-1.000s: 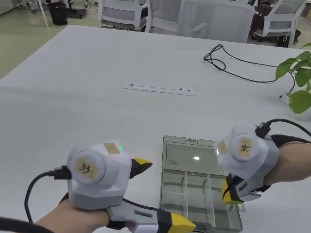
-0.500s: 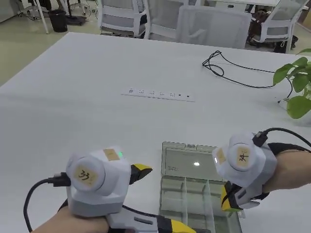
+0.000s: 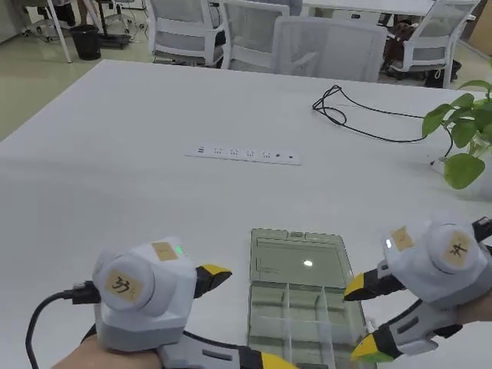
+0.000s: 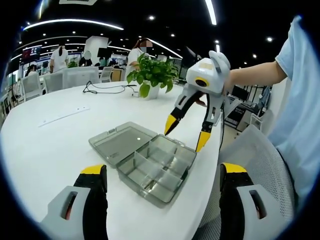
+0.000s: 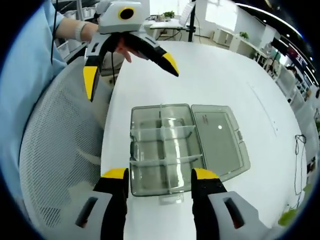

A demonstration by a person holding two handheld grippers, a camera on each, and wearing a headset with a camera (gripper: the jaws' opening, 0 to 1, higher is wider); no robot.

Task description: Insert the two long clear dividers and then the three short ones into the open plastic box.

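Observation:
The plastic box (image 3: pixel 296 307) lies open on the white table, its flat lid (image 3: pixel 298 257) folded back away from me. Clear dividers (image 5: pixel 162 131) stand inside it and split the tray into several compartments (image 4: pixel 150 165). My left gripper (image 3: pixel 244 317) hovers open at the box's left side, nothing between its yellow-tipped jaws (image 4: pixel 162 172). My right gripper (image 3: pixel 362 321) hovers open at the box's right edge, also holding nothing (image 5: pixel 160 175). Each gripper faces the other across the box: the right gripper (image 4: pixel 200 85) shows in the left gripper view, the left gripper (image 5: pixel 125 30) in the right gripper view.
A white power strip (image 3: pixel 246 154) lies mid-table, a coiled black cable (image 3: pixel 346 111) behind it and a potted plant (image 3: pixel 461 138) at the right. Office chairs (image 3: pixel 330 42) line the far side. A mesh chair (image 5: pixel 60 150) sits at the near table edge.
My right gripper has pulled back to the right, off the box, and its jaws now stand apart. The left gripper stays beside the box. The head camera has tilted slightly.

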